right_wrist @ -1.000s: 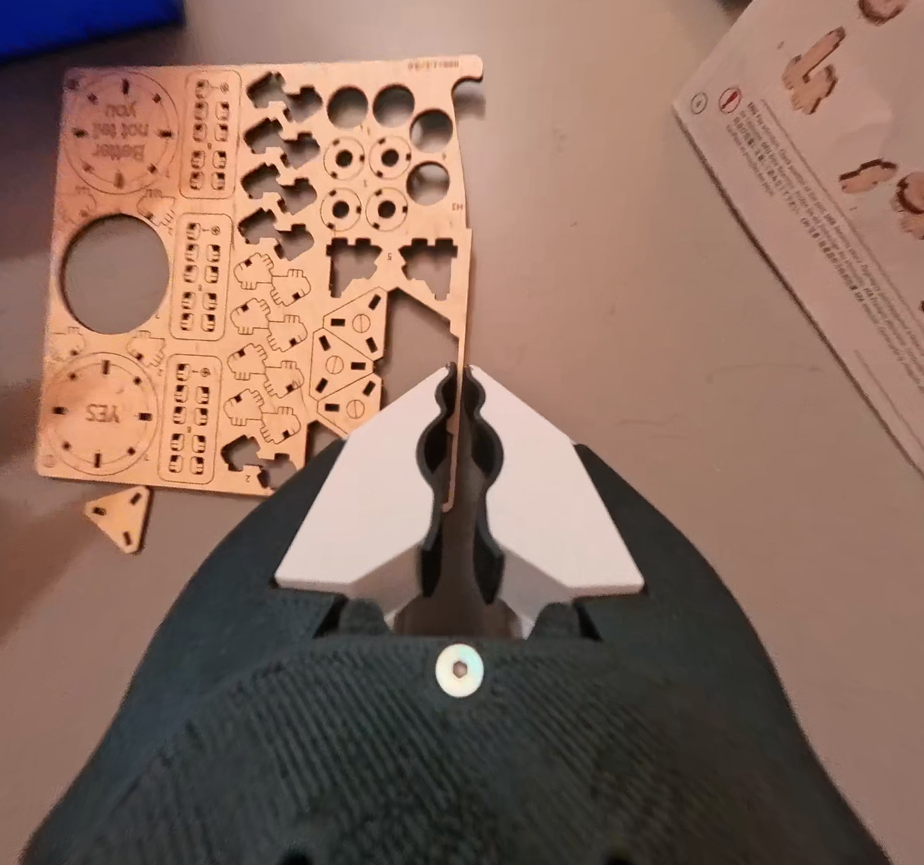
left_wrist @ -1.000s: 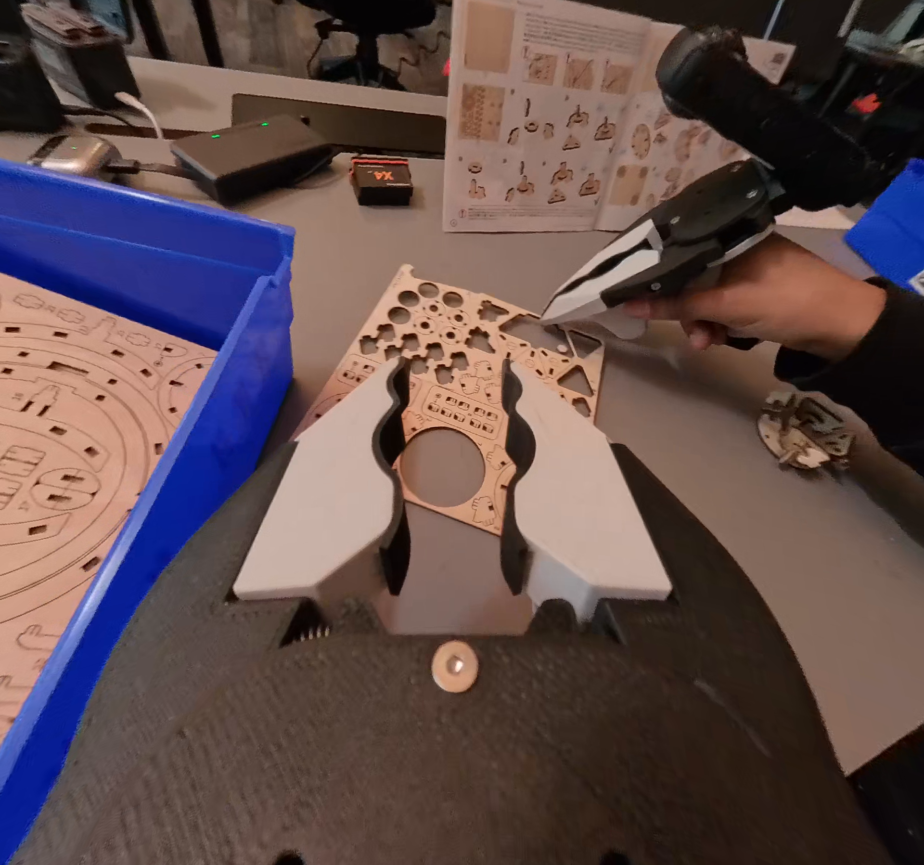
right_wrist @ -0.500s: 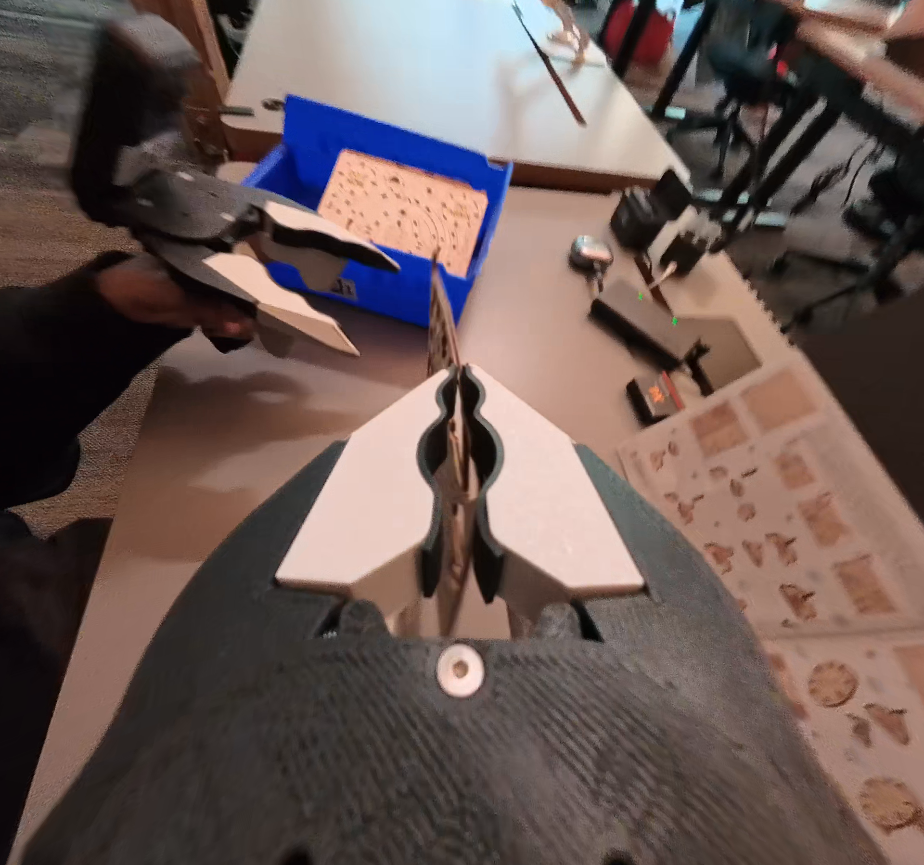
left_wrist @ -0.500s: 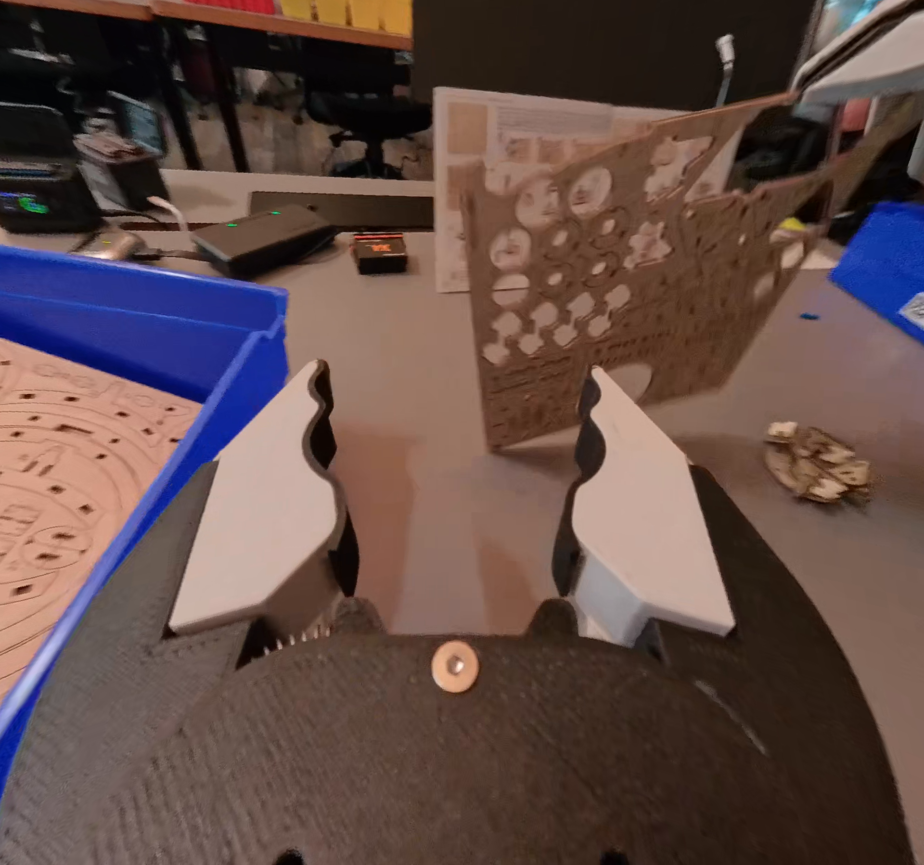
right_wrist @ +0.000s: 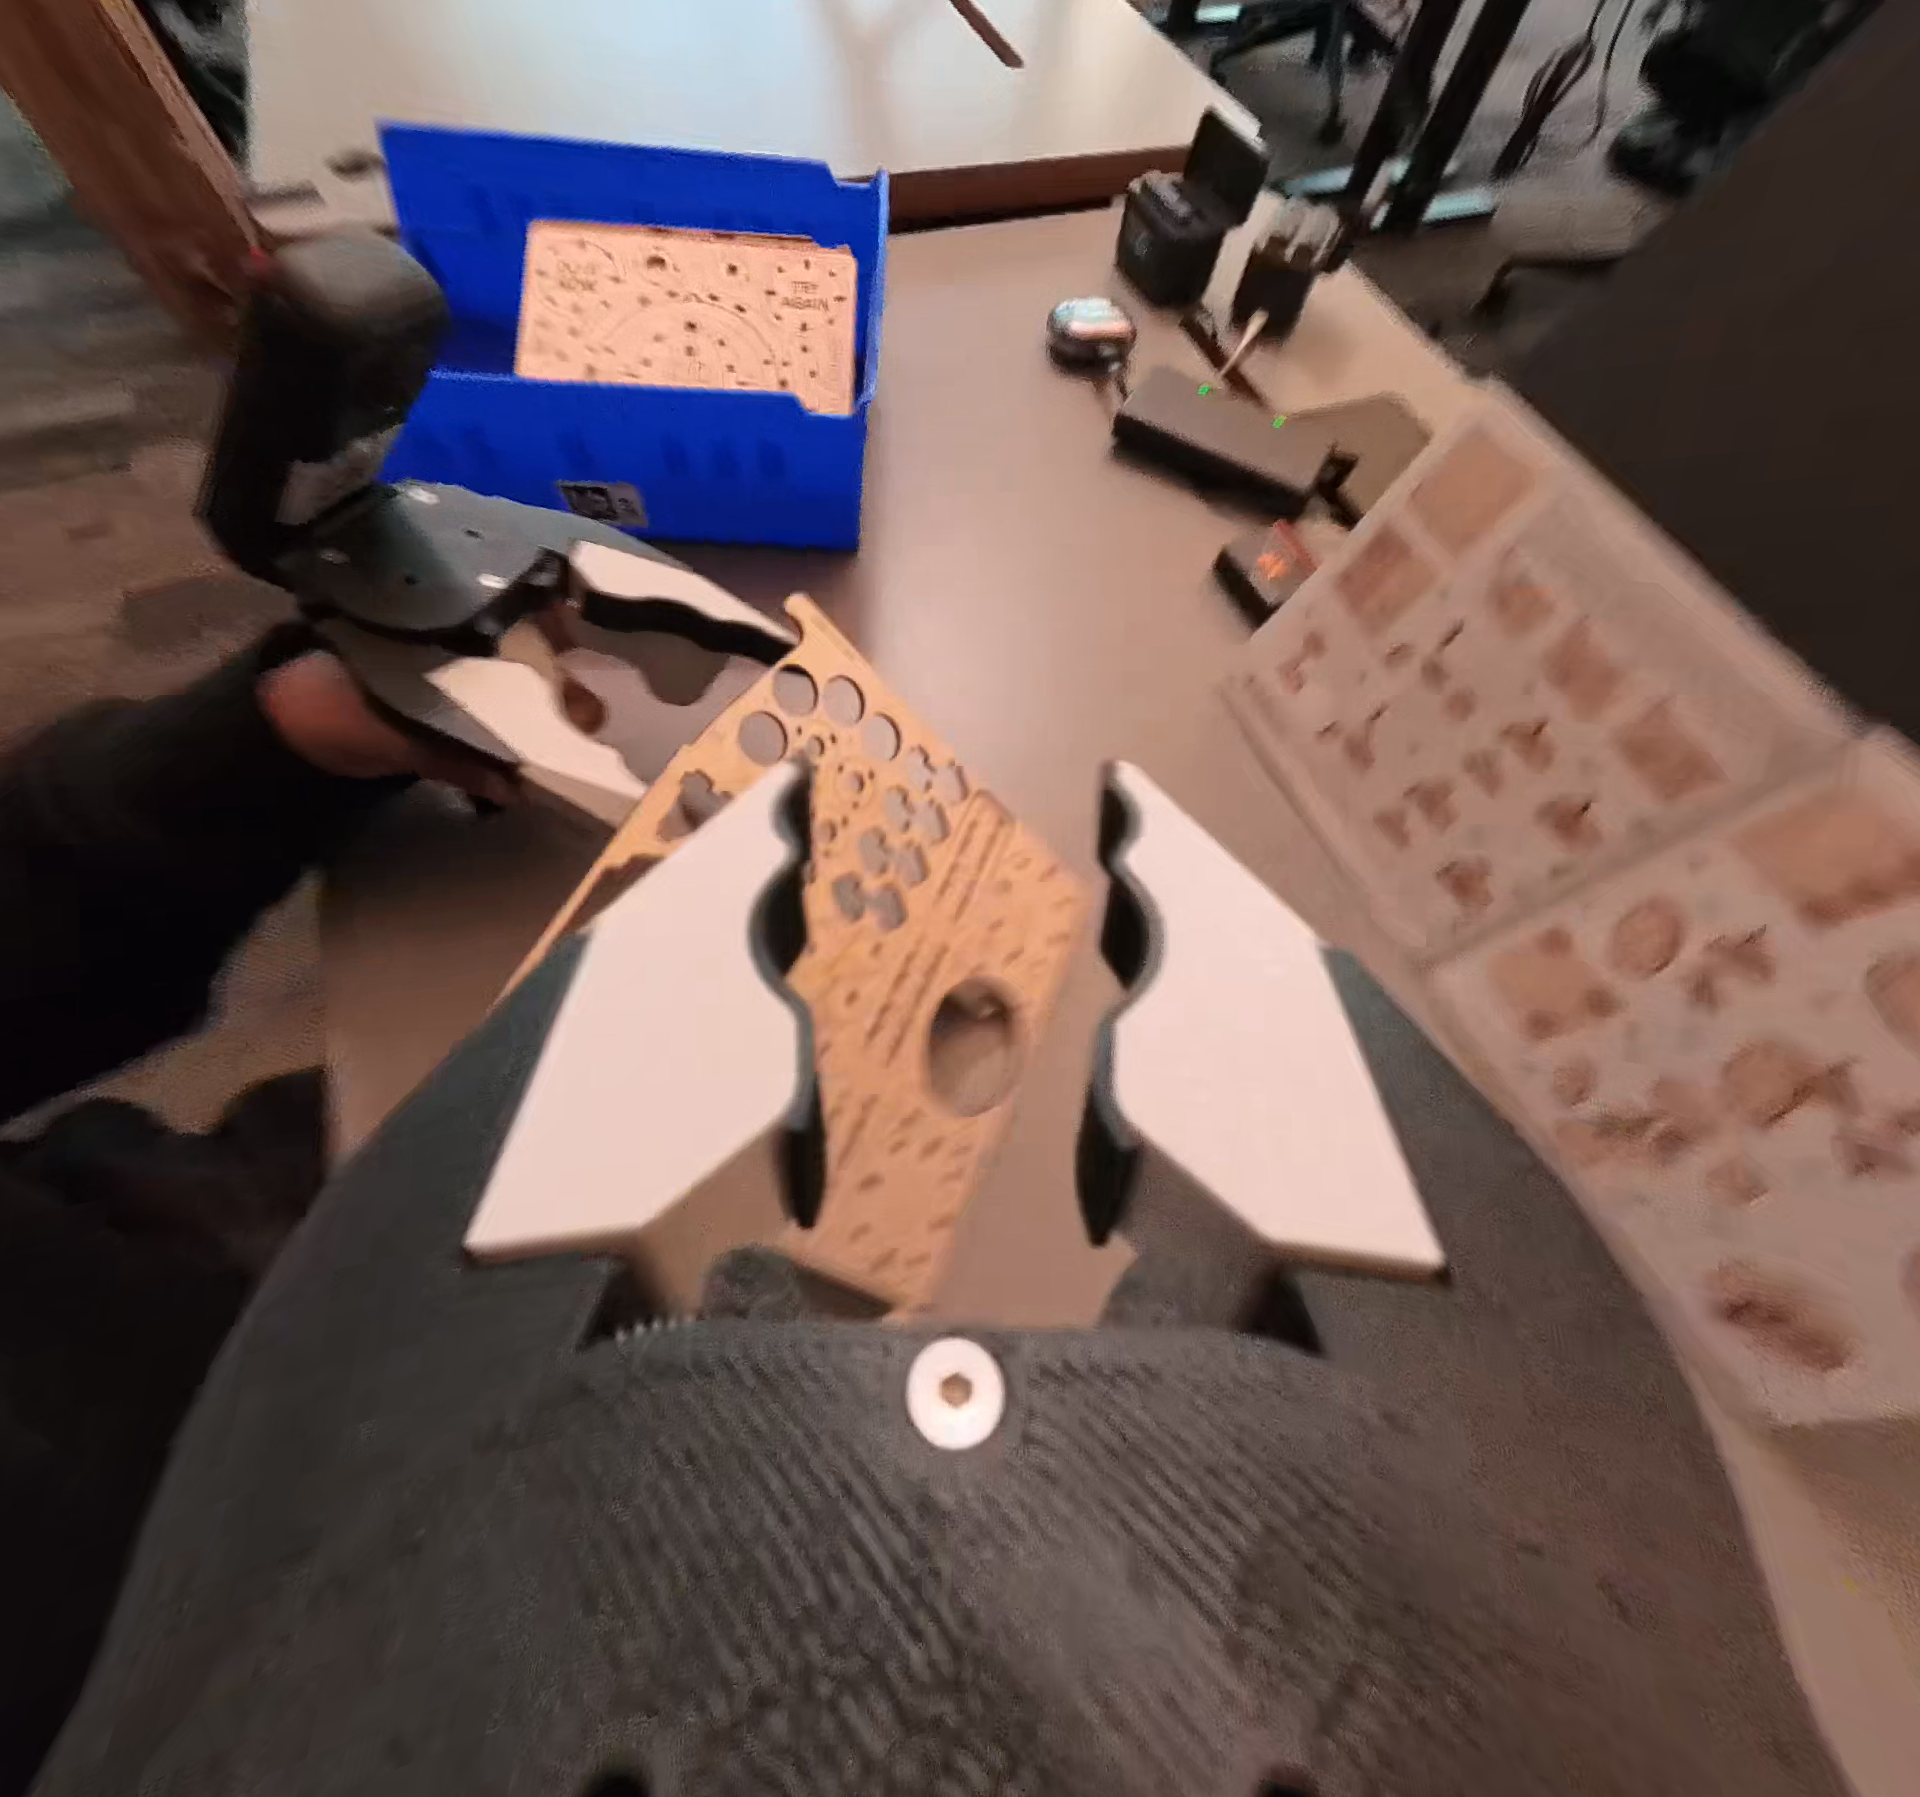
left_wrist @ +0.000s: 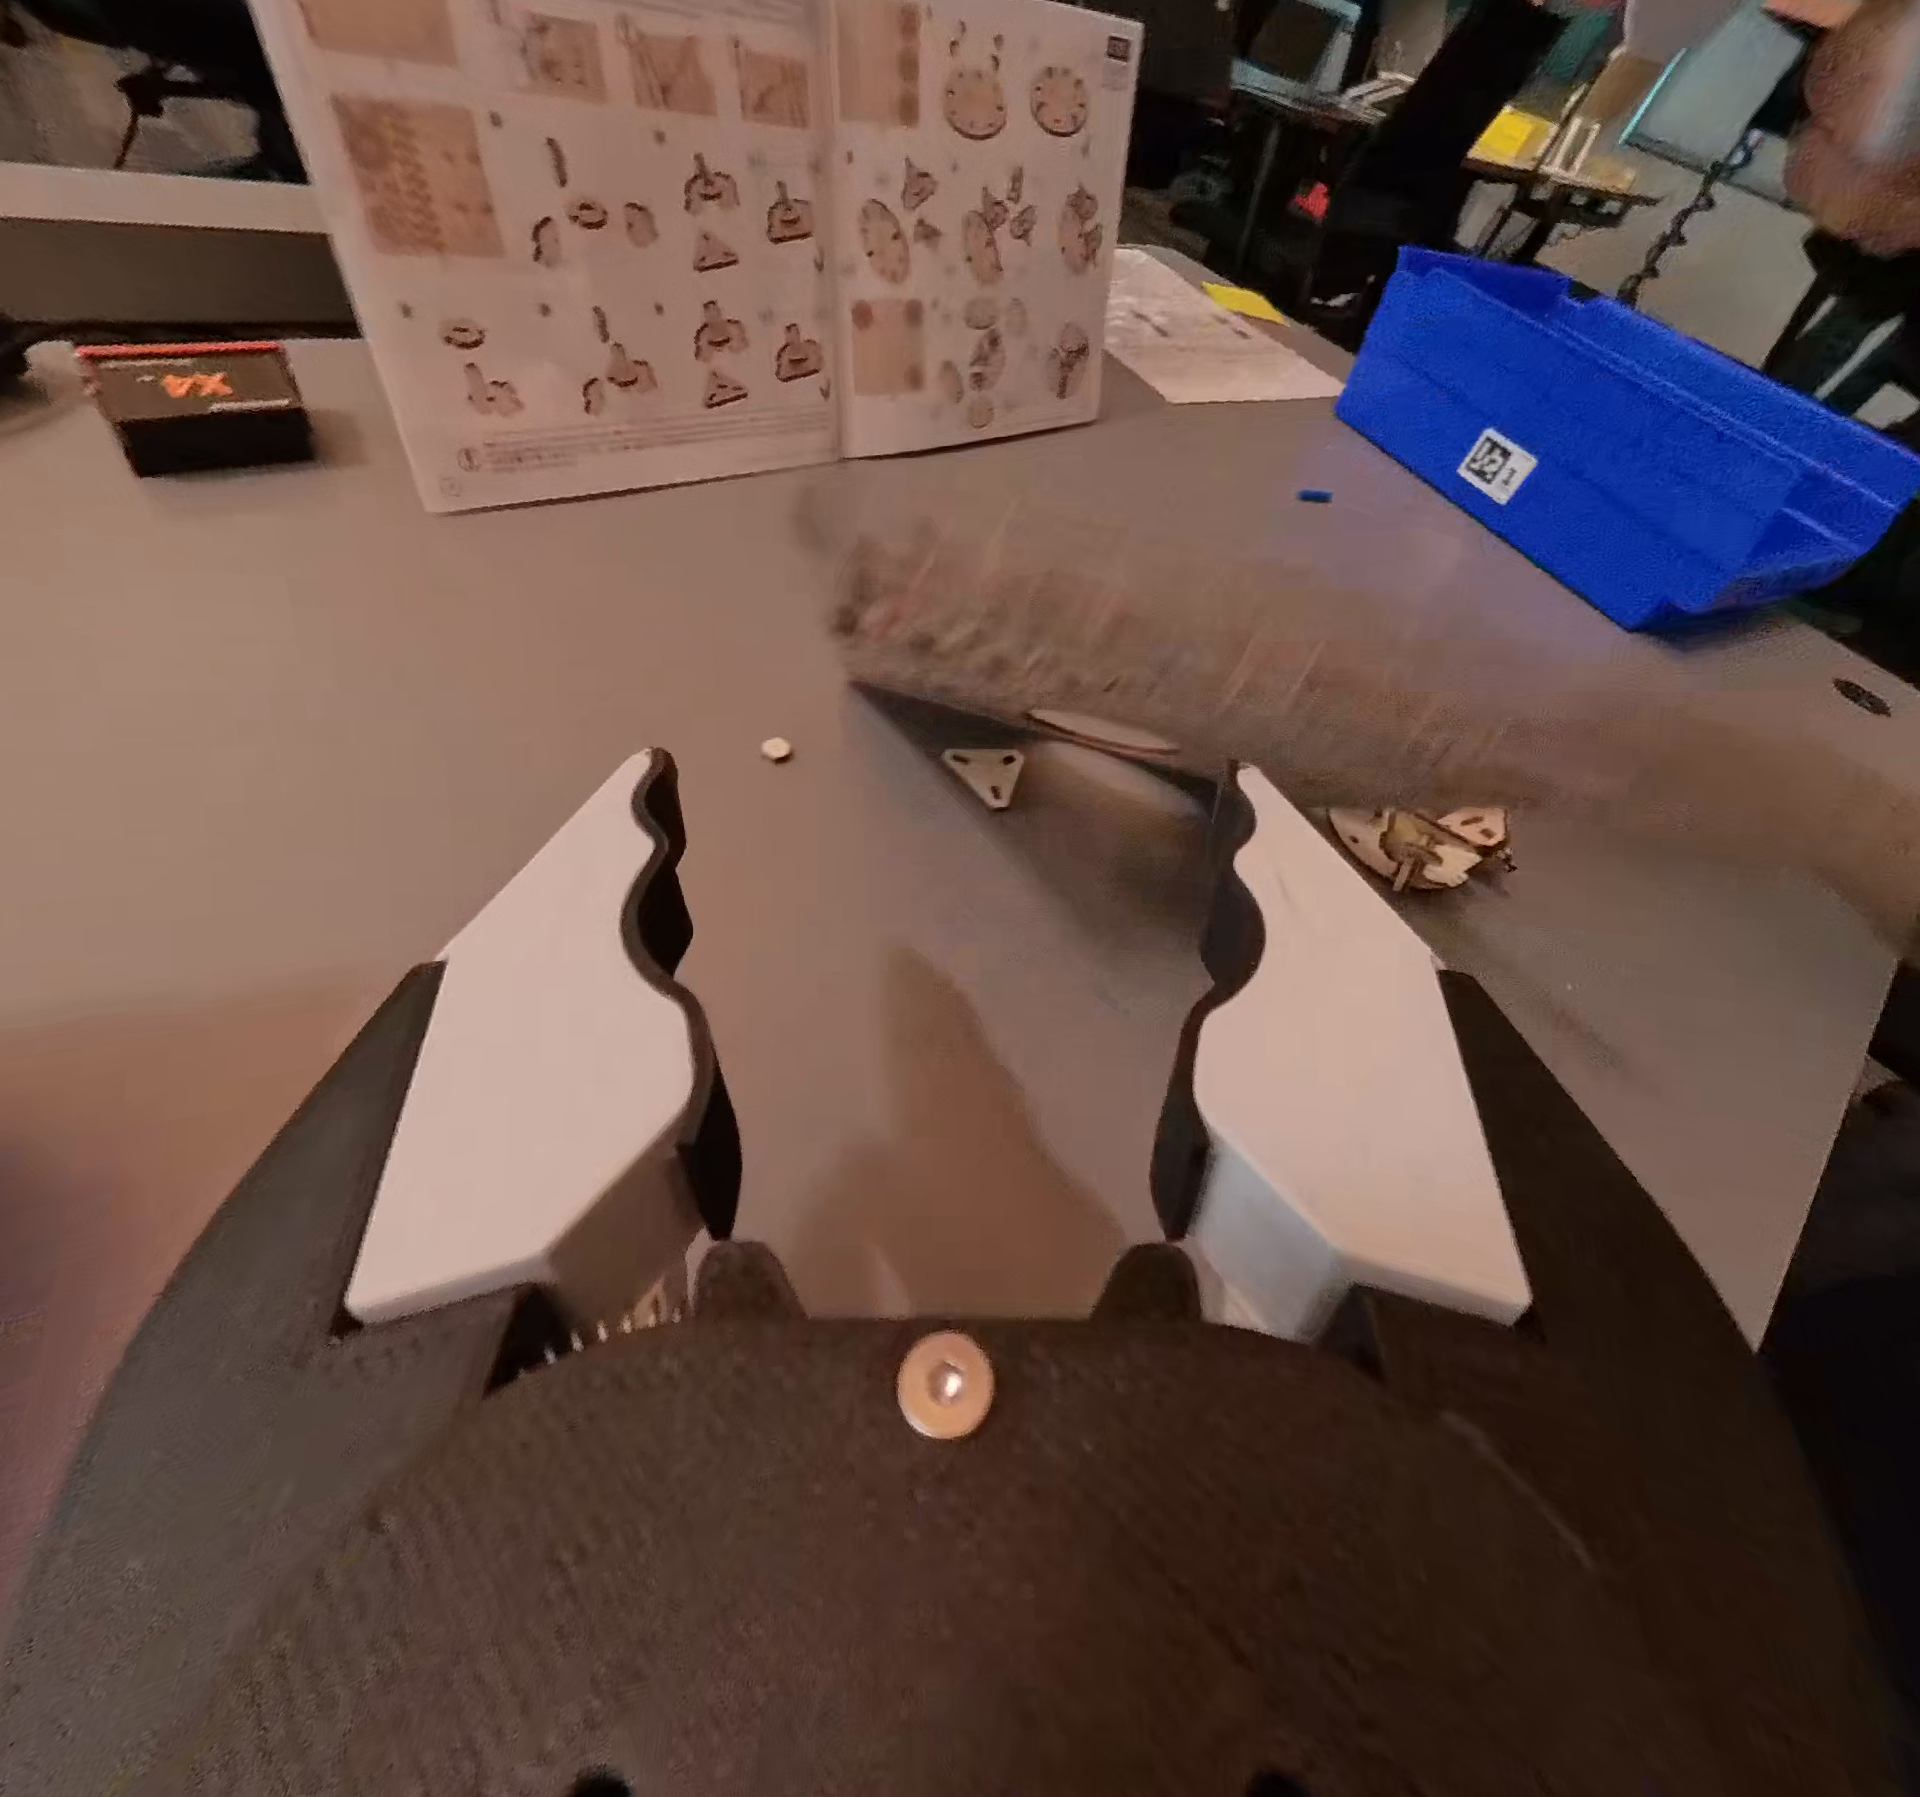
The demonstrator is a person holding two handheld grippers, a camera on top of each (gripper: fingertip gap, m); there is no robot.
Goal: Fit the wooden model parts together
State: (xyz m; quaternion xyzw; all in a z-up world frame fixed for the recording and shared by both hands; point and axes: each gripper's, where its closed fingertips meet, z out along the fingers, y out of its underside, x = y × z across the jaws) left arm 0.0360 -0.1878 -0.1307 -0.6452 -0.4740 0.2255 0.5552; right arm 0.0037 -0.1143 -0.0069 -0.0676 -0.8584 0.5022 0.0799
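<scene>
Thin tan laser-cut plywood sheet point(right_wrist: 914, 978), perforated with round holes and part outlines, one large circular cutout; tilted, blurred, lying between spread right fingers point(right_wrist: 665, 1020), its top corner just beside parted left fingers point(right_wrist: 665, 604).

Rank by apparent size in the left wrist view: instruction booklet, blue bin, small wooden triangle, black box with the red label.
1. instruction booklet
2. blue bin
3. black box with the red label
4. small wooden triangle

All four lie at different distances, so true sizes stay uncertain.
</scene>
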